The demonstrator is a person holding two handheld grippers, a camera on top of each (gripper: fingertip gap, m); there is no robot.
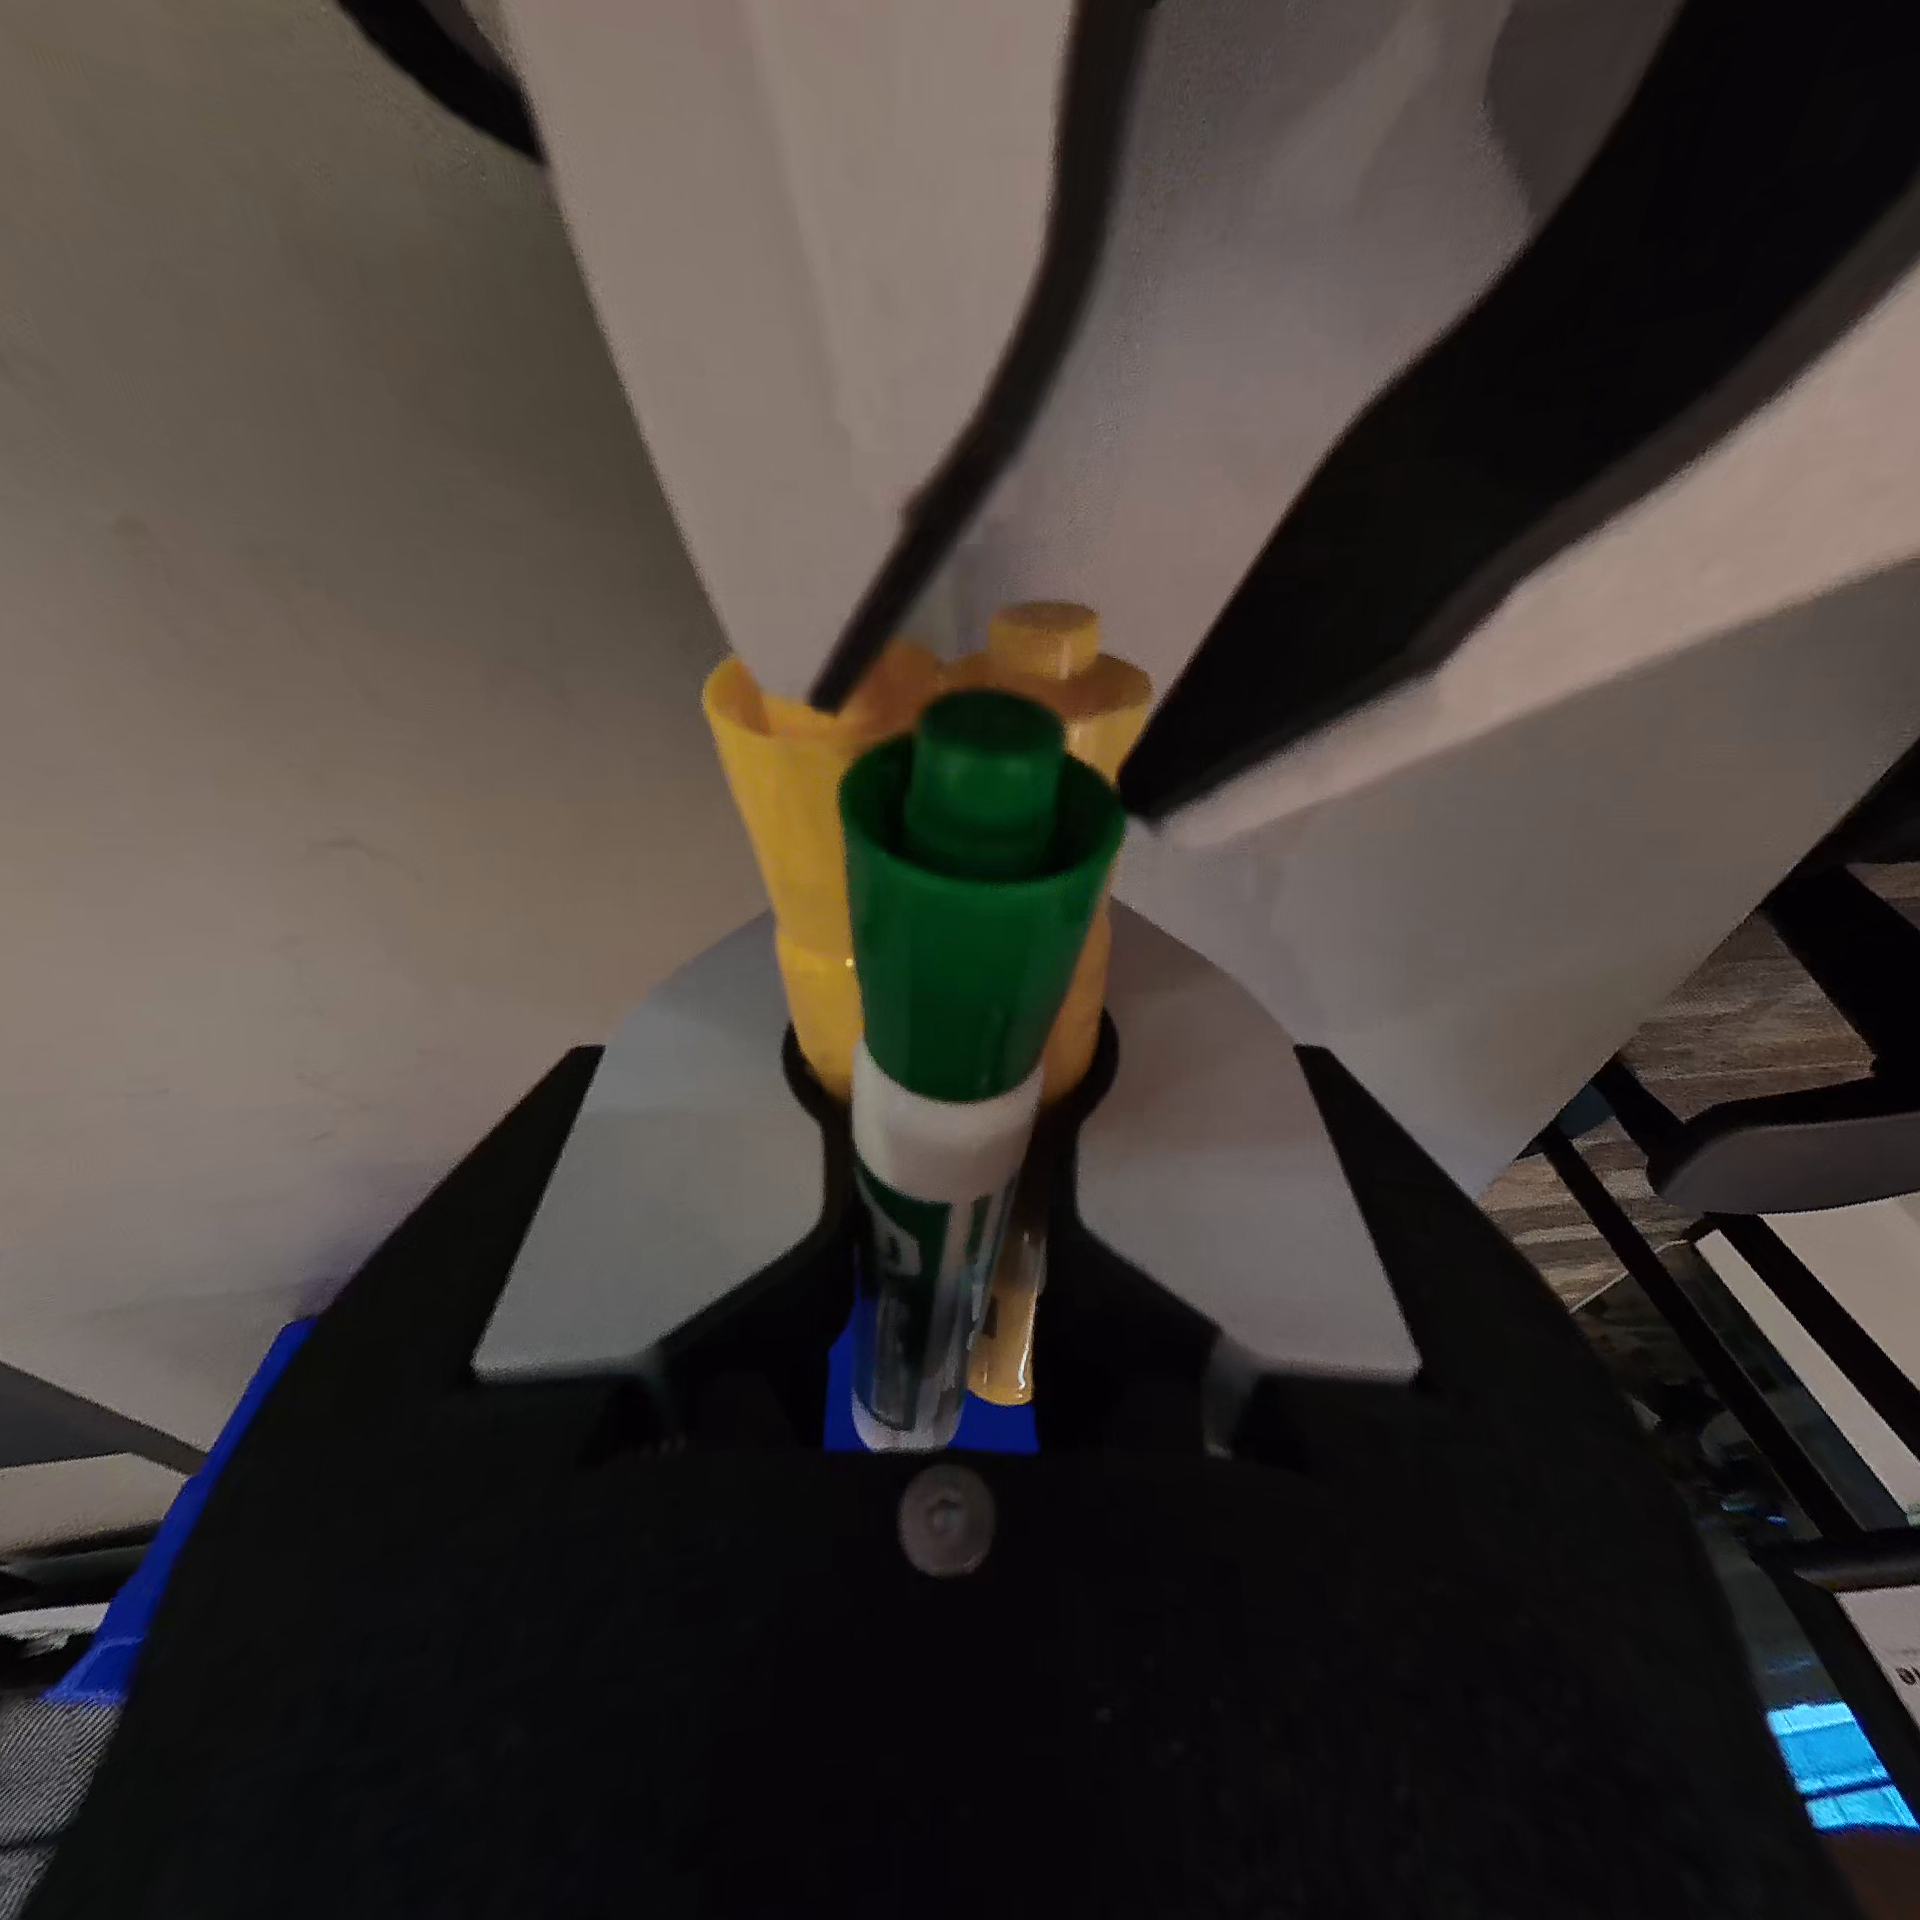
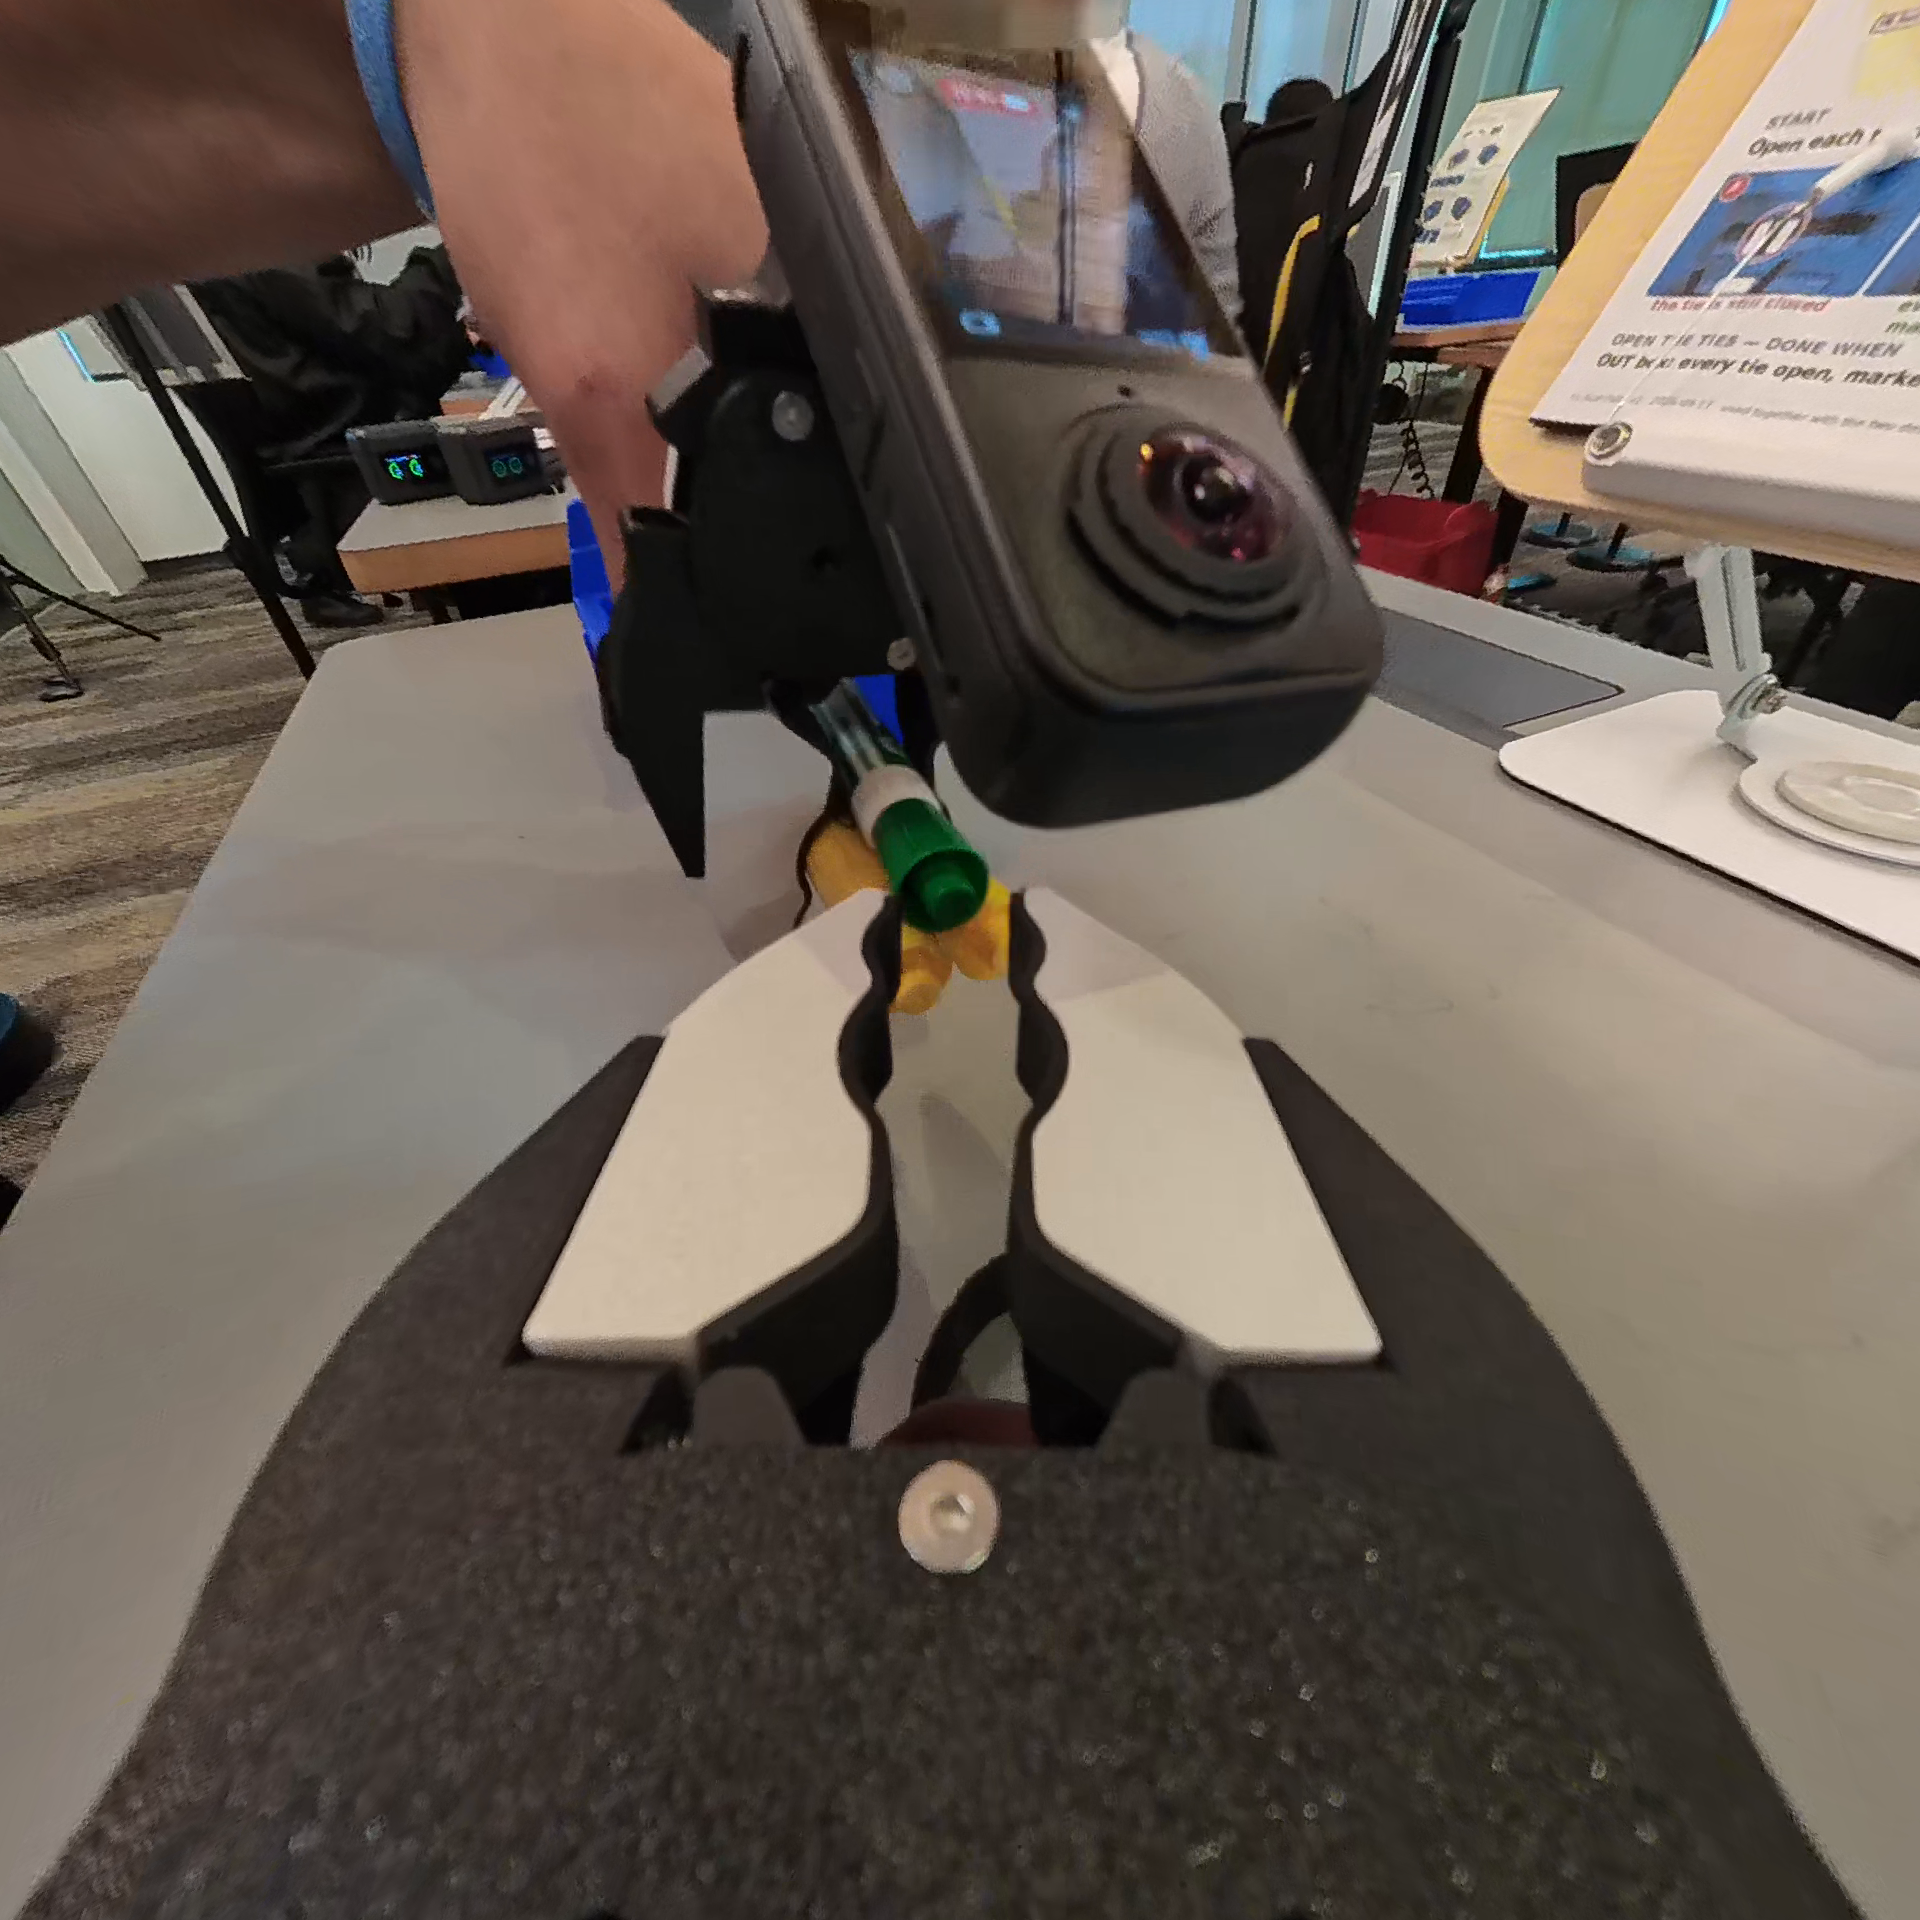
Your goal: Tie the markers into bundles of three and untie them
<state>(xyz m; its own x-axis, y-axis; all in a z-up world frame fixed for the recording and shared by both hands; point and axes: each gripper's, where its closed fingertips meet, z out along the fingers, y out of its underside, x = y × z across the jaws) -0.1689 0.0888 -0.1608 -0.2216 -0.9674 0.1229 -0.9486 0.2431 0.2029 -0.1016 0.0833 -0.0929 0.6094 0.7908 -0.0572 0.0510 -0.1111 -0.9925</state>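
left fingers (image 1: 951,1081) clamp three markers (image 1: 977,935).

Three markers (image 2: 930,899) project forward from between the fingers of the left gripper (image 1: 948,1060), above the table (image 2: 1351,1039). Their cap ends lie between the fingertips of the right gripper (image 2: 951,961), which faces them. A document stand (image 2: 1756,727) sits on the table to the right.
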